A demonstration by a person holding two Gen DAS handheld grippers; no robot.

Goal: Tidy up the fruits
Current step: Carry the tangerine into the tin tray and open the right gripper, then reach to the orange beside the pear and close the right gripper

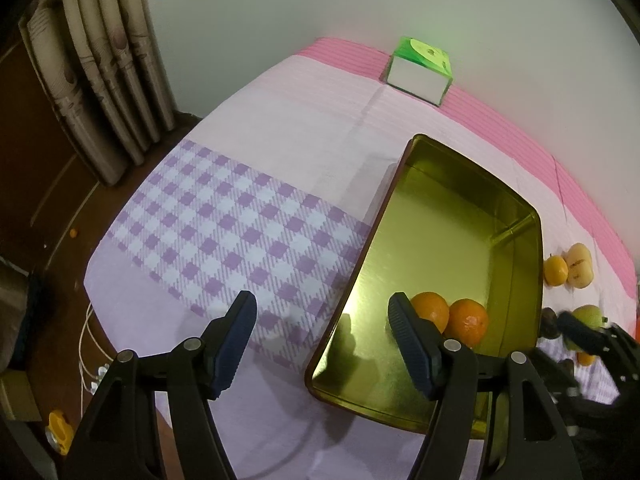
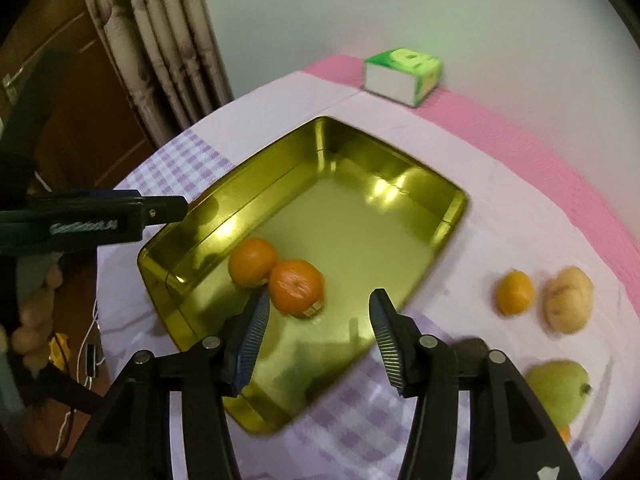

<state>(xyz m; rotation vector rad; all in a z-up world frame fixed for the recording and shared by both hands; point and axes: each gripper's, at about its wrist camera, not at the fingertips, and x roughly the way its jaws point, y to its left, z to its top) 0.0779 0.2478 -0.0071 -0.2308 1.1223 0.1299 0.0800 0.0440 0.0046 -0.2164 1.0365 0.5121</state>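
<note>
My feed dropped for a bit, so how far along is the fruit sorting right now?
Done: two oranges lie touching in the gold tin. In hand: nothing; the right tongs are open above the tin's near end, and the left tongs are open at its left edge. Left: a small orange fruit, a tan fruit and a green pear on the cloth.

The left hand-held gripper [image 1: 322, 346], fingers spread wide with nothing between them, straddles the 9 o'clock rim of a shiny gold rectangular metal tin [image 1: 448, 236] holding two round oranges [image 1: 450, 316] touching each other, on the pink-and-lilac-clothed worktop [image 1: 280, 128].
</note>
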